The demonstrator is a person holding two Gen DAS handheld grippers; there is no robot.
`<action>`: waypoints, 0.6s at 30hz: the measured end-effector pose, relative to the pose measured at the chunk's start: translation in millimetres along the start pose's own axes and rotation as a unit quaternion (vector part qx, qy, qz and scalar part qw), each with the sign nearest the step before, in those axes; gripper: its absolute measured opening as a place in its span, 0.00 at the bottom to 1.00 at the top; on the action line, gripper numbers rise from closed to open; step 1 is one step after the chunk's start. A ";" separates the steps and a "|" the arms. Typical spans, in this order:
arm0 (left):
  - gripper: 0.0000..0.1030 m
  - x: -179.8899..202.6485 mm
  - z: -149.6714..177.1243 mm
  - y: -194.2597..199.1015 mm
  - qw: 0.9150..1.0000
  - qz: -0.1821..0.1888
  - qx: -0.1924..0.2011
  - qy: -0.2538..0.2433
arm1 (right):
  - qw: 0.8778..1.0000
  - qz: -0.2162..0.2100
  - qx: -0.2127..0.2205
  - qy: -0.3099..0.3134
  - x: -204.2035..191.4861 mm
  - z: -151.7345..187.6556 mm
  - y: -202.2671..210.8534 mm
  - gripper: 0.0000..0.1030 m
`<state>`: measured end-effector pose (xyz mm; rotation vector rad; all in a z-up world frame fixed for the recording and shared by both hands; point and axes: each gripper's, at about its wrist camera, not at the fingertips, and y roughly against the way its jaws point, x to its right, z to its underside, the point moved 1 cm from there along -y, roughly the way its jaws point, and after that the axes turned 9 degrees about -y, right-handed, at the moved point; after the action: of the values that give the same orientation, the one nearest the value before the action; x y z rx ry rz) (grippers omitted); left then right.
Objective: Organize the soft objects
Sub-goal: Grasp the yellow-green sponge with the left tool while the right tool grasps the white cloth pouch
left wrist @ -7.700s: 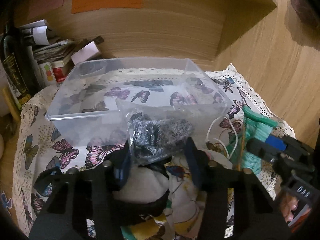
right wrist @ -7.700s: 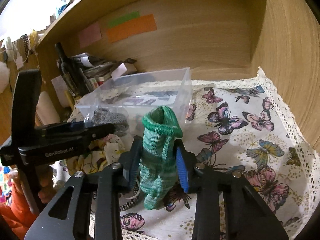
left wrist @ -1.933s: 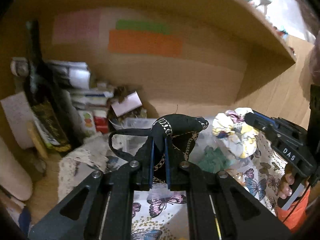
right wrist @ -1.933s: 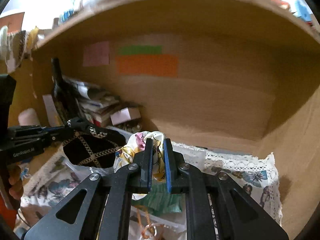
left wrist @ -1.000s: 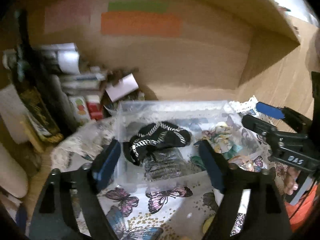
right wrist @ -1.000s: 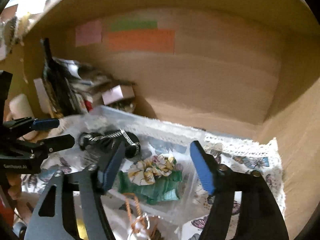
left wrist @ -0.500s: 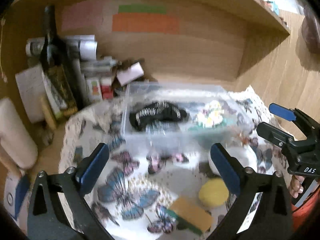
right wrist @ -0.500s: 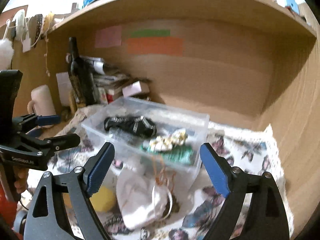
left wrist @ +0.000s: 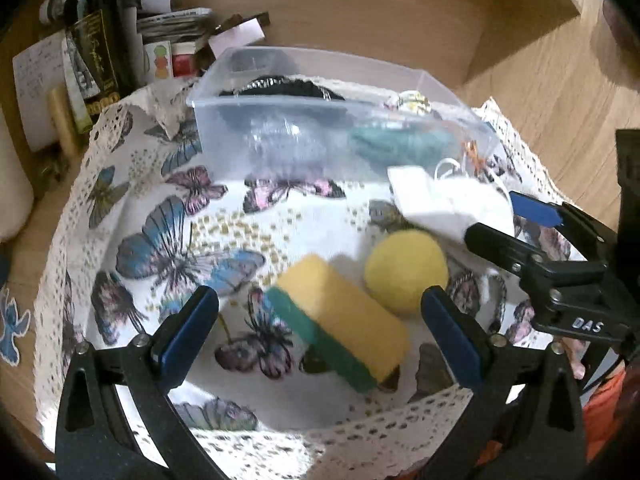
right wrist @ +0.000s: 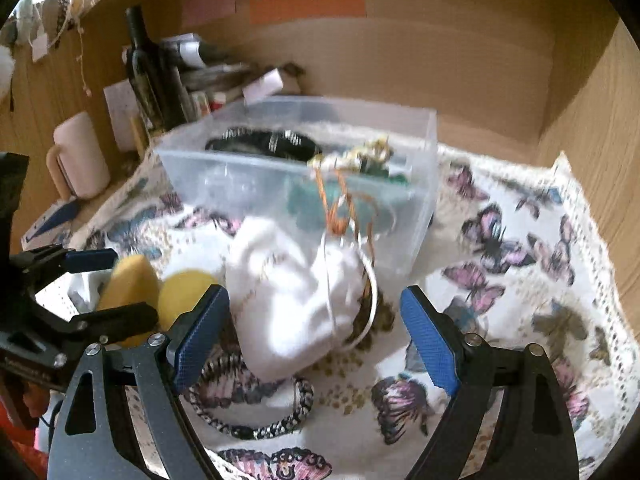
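A clear plastic bin (left wrist: 224,136) (right wrist: 224,184) on the butterfly cloth holds a black chained item (left wrist: 288,84) (right wrist: 260,140), a green knit piece (left wrist: 396,144) and a floral scrunchie (right wrist: 360,158). My left gripper (left wrist: 320,328) is open above a yellow-green sponge (left wrist: 340,320) and a yellow ball (left wrist: 404,270). My right gripper (right wrist: 316,336) is open above a white drawstring pouch (right wrist: 288,300) with orange cords. A black-white braided band (right wrist: 256,428) lies in front of the pouch. The pouch also shows in the left wrist view (left wrist: 444,200).
A dark bottle (right wrist: 140,64), papers and small boxes (left wrist: 172,40) stand at the back left. A pink mug (right wrist: 80,156) stands left of the cloth. Wooden shelf walls (right wrist: 580,100) close the back and right.
Both grippers, shut earlier on the black item and the scrunchie, let them go into the bin, opened, pulled back and came down over the things in front of the bin.
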<state>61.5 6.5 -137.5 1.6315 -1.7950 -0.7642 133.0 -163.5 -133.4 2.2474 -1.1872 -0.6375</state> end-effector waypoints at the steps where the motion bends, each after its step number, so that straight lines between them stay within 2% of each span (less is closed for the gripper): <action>1: 1.00 1.5 2.5 0.7 1.000 -0.004 0.002 -0.002 | 1.000 -0.001 -0.008 -0.001 0.4 1.7 -3.7 0.83; 4: 1.00 3.8 9.2 5.5 1.000 -0.016 0.011 -0.010 | 1.000 -0.007 -0.014 -0.008 2.2 2.7 -7.7 0.81; 6: 0.98 1.3 11.8 8.9 1.000 -0.022 0.018 -0.011 | 1.000 -0.010 -0.013 -0.010 2.7 1.8 -6.3 0.71; 8: 0.82 -3.0 13.5 12.3 1.000 -0.019 0.018 -0.011 | 1.000 -0.018 -0.018 -0.011 3.7 1.8 -7.7 0.46; 10: 0.72 -6.8 13.6 13.5 1.000 0.006 0.015 -0.007 | 0.999 -0.022 -0.021 -0.013 4.4 2.6 -9.1 0.33; 14: 0.46 -3.8 13.9 18.3 0.999 0.034 0.017 -0.009 | 1.000 -0.020 0.002 -0.019 5.3 1.8 0.5 0.24; 15: 0.45 -1.9 13.5 19.5 0.999 0.034 0.017 -0.012 | 1.000 -0.020 0.008 -0.020 5.8 1.2 3.8 0.24; 17: 0.29 2.4 12.7 23.6 0.999 0.015 0.026 -0.022 | 0.999 -0.021 0.018 -0.021 6.9 -0.6 9.3 0.24; 18: 0.29 3.6 12.0 24.6 0.999 0.009 0.025 -0.027 | 0.999 -0.021 0.023 -0.021 7.6 -1.6 13.2 0.23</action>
<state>36.1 5.2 -126.9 1.6377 -1.8789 -0.7685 129.9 -176.0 -125.0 2.3132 -1.1907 -0.6832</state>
